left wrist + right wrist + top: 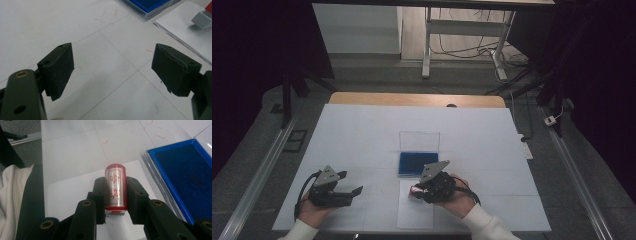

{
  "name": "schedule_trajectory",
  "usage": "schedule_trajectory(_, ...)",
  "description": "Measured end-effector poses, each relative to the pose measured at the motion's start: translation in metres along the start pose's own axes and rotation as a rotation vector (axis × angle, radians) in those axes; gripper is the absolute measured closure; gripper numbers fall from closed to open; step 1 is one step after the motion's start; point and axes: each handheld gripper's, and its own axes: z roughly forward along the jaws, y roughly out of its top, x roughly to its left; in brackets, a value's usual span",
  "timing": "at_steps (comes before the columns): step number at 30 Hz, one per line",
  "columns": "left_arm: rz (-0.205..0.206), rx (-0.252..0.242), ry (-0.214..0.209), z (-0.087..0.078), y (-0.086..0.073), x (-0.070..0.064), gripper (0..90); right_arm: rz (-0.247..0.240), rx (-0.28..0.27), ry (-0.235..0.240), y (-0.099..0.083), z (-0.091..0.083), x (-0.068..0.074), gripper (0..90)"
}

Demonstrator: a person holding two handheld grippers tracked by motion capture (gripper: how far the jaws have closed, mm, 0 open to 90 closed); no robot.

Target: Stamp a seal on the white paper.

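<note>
Two black jaws of the right gripper [115,195] clamp a red stamp [115,188] by its sides, its labelled face turned up toward the camera. Stamp and gripper sit over a white paper sheet [67,192] lying near the worktop's front edge, about midway along it. Whether the stamp touches the sheet cannot be told. Just beyond the sheet, toward the worktop's centre, lies a blue ink pad [186,173] in a clear case, its lid [419,141] folded back flat toward the far edge. In the high view the right gripper [421,190] sits between sheet and pad, held from below by a hand in a white sleeve.

Near the front-left corner, the left gripper [112,67] has its jaws spread wide with nothing between them, above bare white worktop [50,25].
</note>
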Motion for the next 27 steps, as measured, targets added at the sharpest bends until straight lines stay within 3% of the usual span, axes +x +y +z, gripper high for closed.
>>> schedule_trajectory(27,-0.005,-0.001,-0.001,-0.001,-0.001,0.001,18.0,-0.027,0.05,-0.014,-0.003,0.011,-0.002,70.1)
